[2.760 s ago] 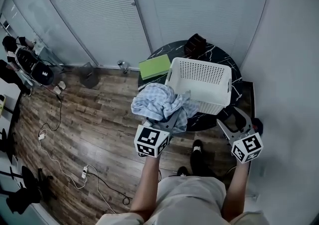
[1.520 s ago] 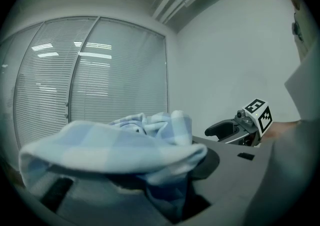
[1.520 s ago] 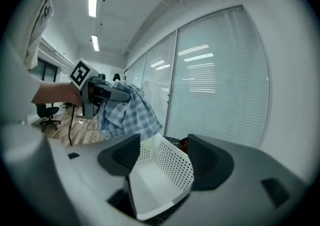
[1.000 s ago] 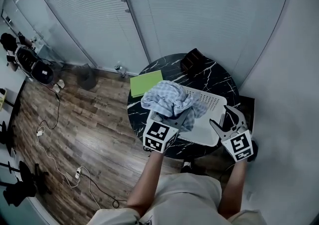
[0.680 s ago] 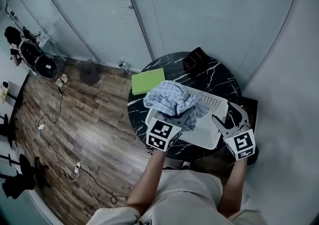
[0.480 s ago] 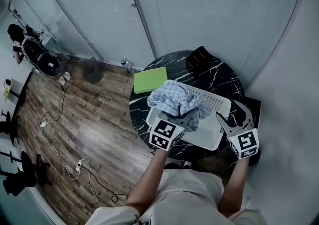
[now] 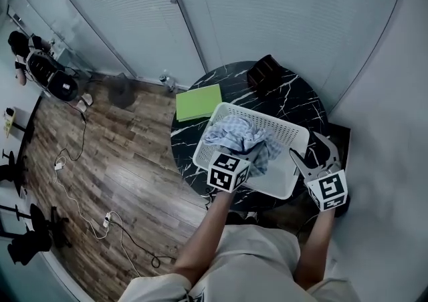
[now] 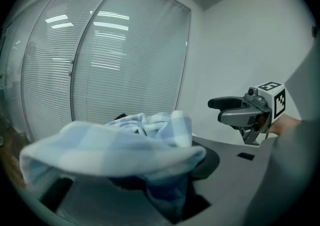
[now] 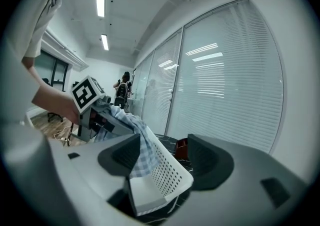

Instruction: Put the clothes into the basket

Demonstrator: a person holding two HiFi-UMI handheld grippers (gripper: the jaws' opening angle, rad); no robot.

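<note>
blue-and-white checked cloth (image 7: 239, 139) over the white perforated plastic basket (image 7: 289, 131)
left gripper (image 7: 242, 155) jaws clenched on it — right gripper (image 7: 311, 150) jaws released, holding nothing

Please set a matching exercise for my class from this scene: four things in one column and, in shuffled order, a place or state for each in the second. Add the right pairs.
Things
1. checked cloth
2. green pad
3. dark box
4. right gripper

Places or states
A. on the table, behind the basket
B. jaws apart, gripping nothing
C. flat on the table, left of the basket
D. clamped in the left gripper

Pairs: 1-D, 2-C, 3-A, 4-B
</note>
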